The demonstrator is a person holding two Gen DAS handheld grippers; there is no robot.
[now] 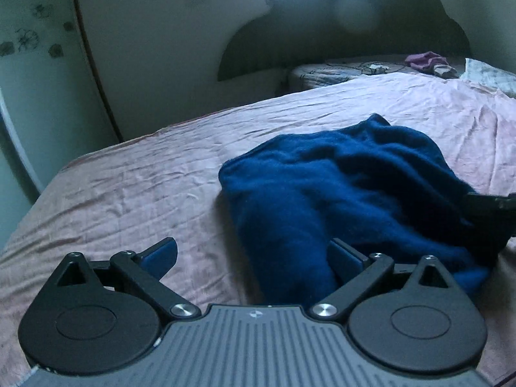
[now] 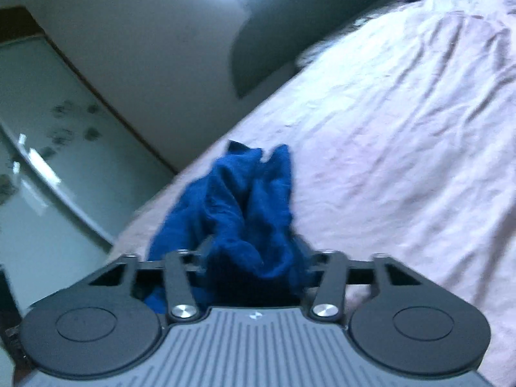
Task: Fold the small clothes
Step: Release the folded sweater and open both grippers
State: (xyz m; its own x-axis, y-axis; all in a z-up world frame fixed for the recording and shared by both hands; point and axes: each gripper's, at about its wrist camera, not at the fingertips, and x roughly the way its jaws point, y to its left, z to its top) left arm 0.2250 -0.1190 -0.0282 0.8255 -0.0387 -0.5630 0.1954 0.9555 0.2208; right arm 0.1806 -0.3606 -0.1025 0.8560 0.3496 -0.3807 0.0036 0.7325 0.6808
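Pink bedsheet (image 1: 129, 177) carries the rumpled blue garment (image 1: 338, 193), centre right. Left gripper (image 1: 251, 254) gapes wide, empty, at its near edge. Right gripper (image 2: 258, 261) is partly parted with cloth bunched between; grip uncertain. Folding looks mid-step; next, regrasp an edge.

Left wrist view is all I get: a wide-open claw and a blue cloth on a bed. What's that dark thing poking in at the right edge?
Observer: Most likely the right claw. Its own camera shows the blue garment bunched up in the gap between its fingers.
Operator: Is it pinching the cloth?
Observer: I cannot tell. The jaws stand partly apart, and the cloth hides the pads.
Operator: How does the cloth look from there?
Observer: It rises in a crumpled peak just ahead of that claw, with only wrinkled pink sheet to its right.
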